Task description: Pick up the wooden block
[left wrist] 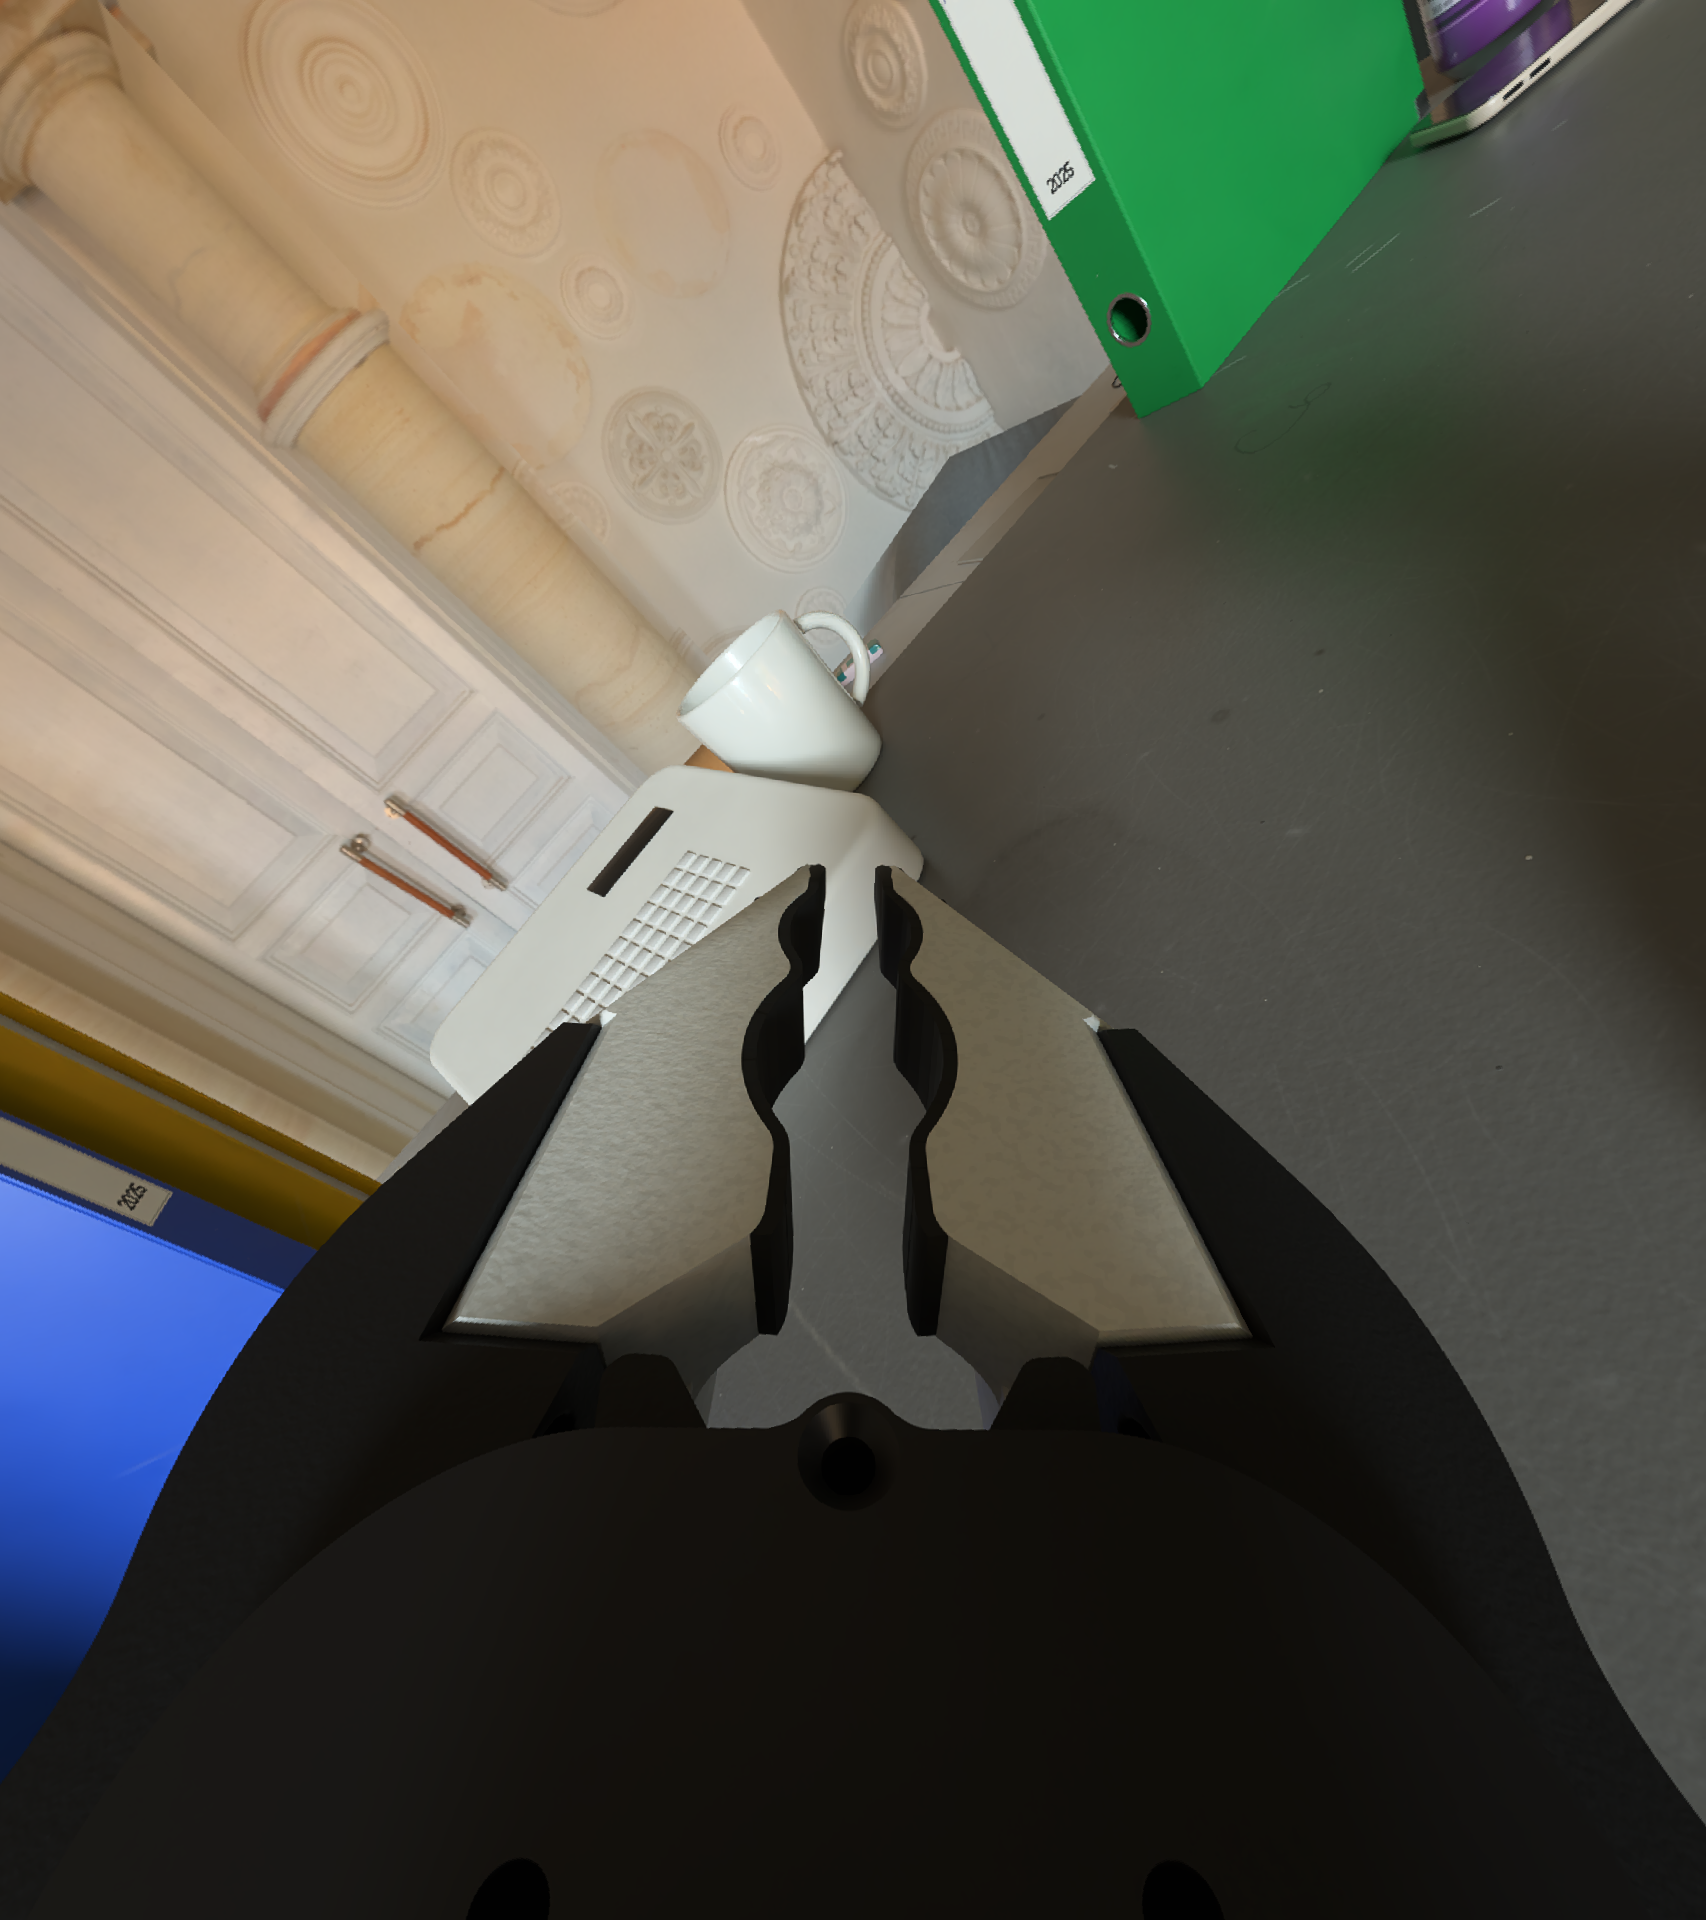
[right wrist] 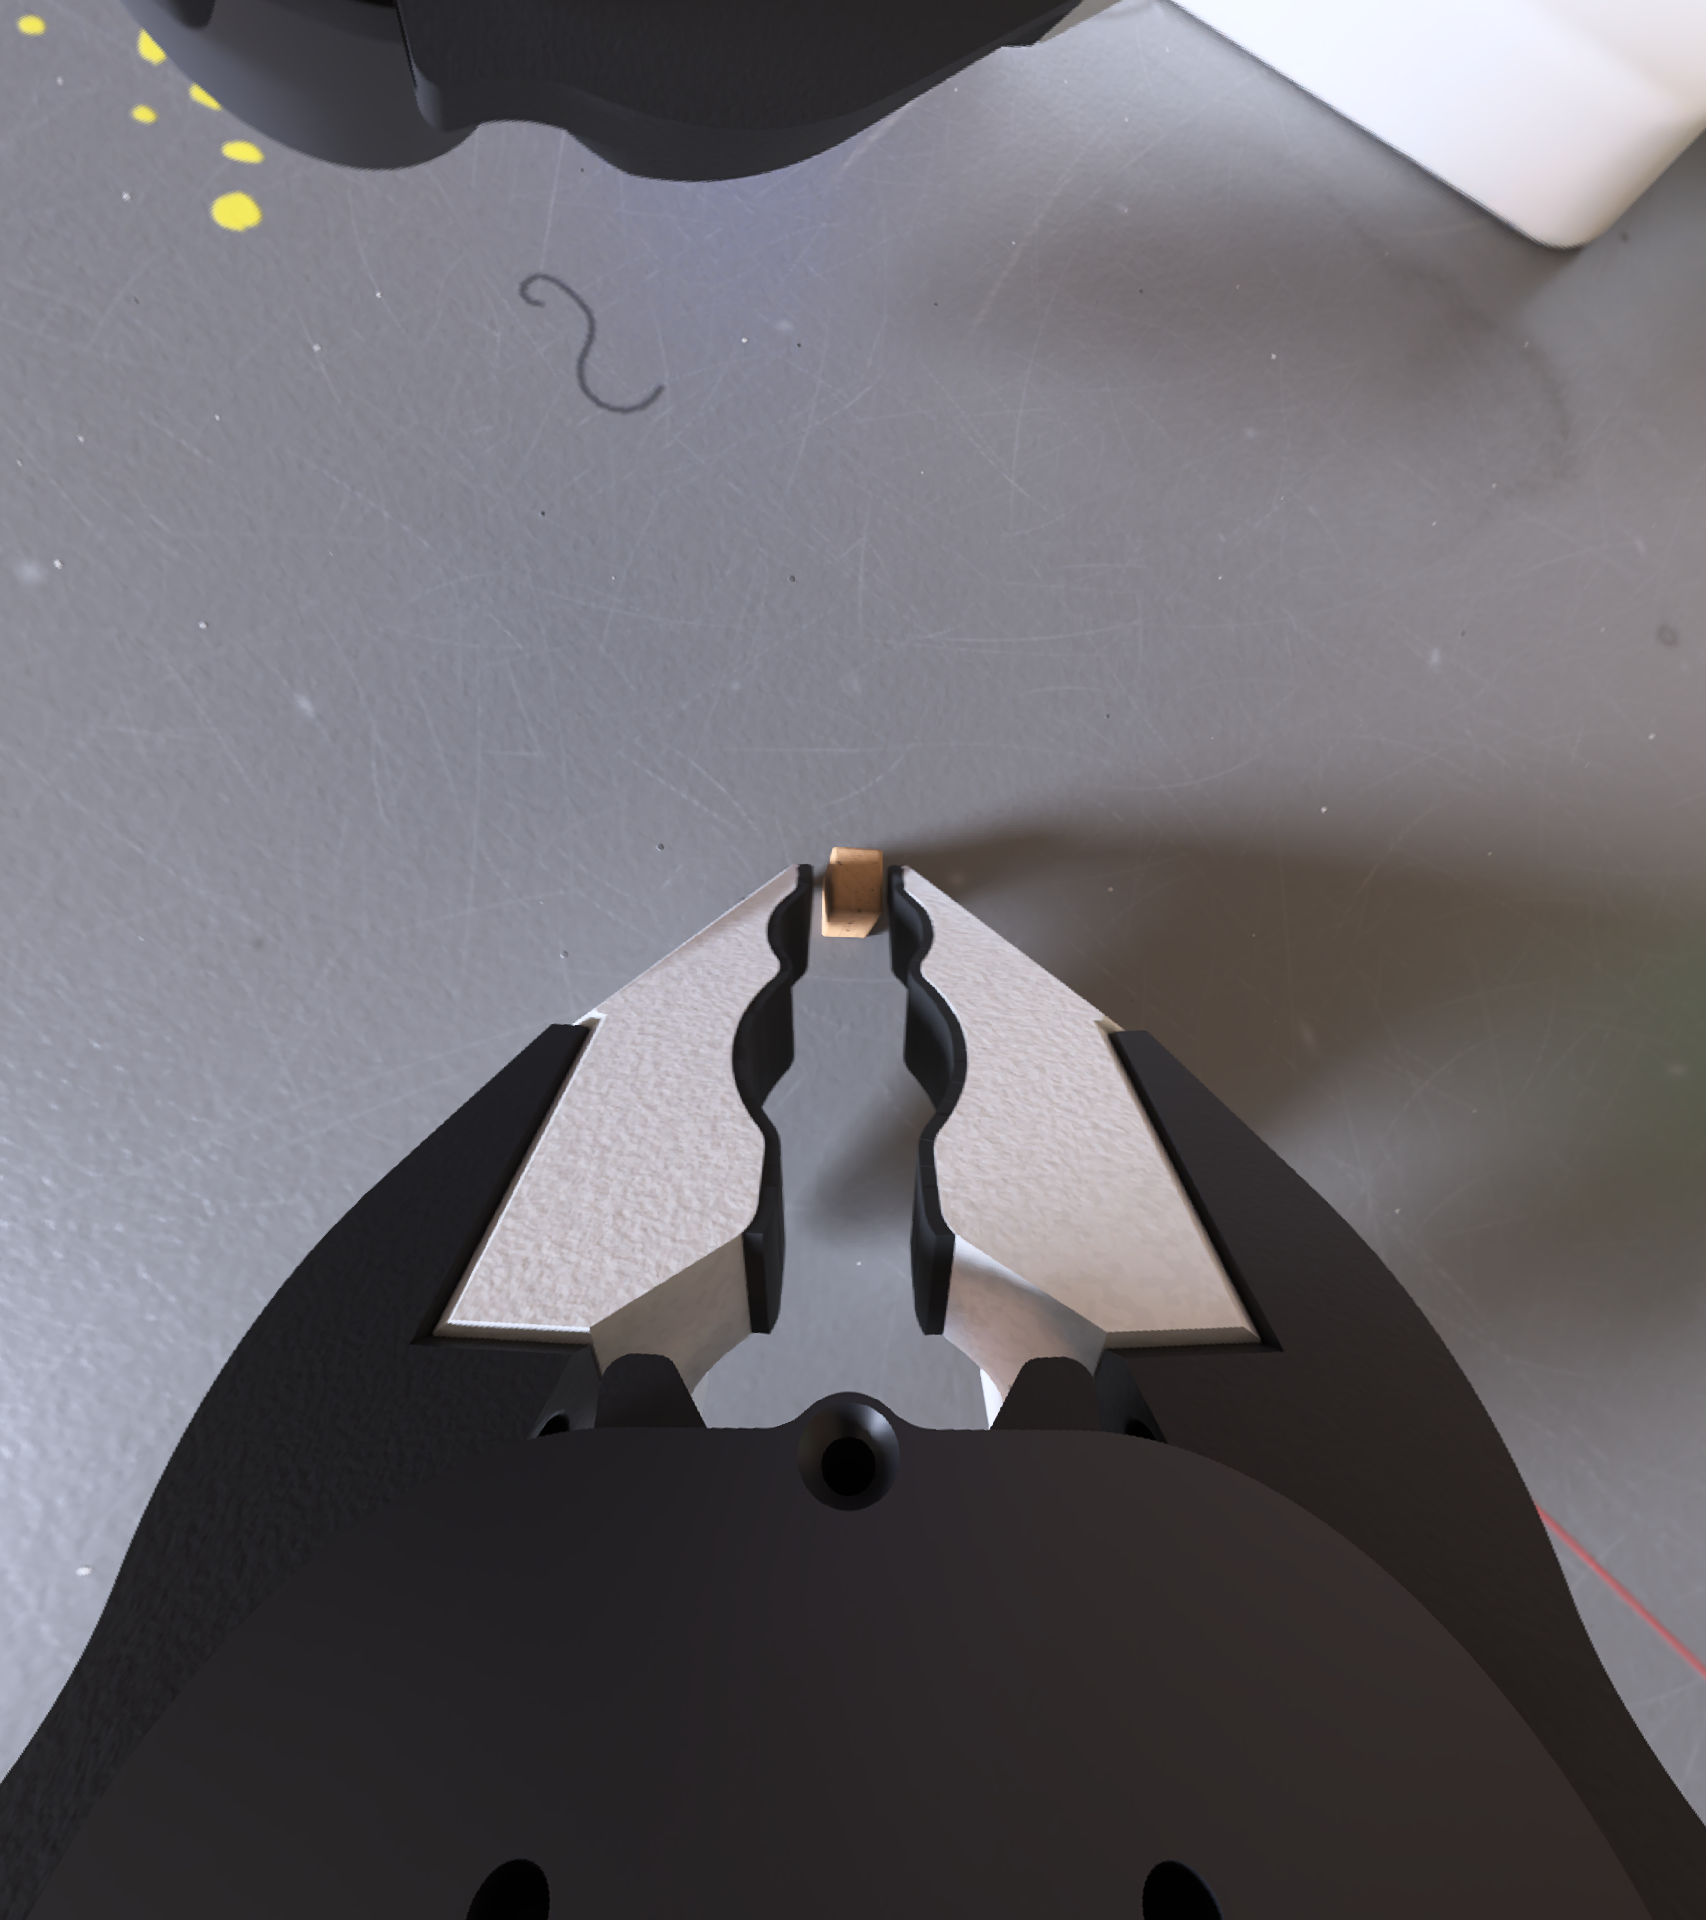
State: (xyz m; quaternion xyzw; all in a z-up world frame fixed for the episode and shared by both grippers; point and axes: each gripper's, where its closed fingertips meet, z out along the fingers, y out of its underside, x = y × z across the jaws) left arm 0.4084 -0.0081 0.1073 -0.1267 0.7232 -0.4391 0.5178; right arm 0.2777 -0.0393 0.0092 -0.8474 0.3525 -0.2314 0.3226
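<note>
The wooden block [right wrist: 849, 896] is a small tan cube held between the fingertips of my right gripper [right wrist: 851, 883]. The gripper is shut on it, over the grey table [right wrist: 309, 623]; I cannot tell whether the block is clear of the surface. My left gripper [left wrist: 849, 883] is tilted and points across the table toward a white device [left wrist: 683, 925]. Its jaws stand close together with only a thin slit and nothing between them. The left gripper's black body [right wrist: 620, 83] shows at the top of the right wrist view.
A white mug [left wrist: 787, 717] stands behind the white device at the table's edge. A green binder [left wrist: 1192, 187] stands farther off, a blue binder [left wrist: 49, 1403] close by. Yellow paint dots [right wrist: 236, 211] and a pen squiggle [right wrist: 600, 343] mark the table.
</note>
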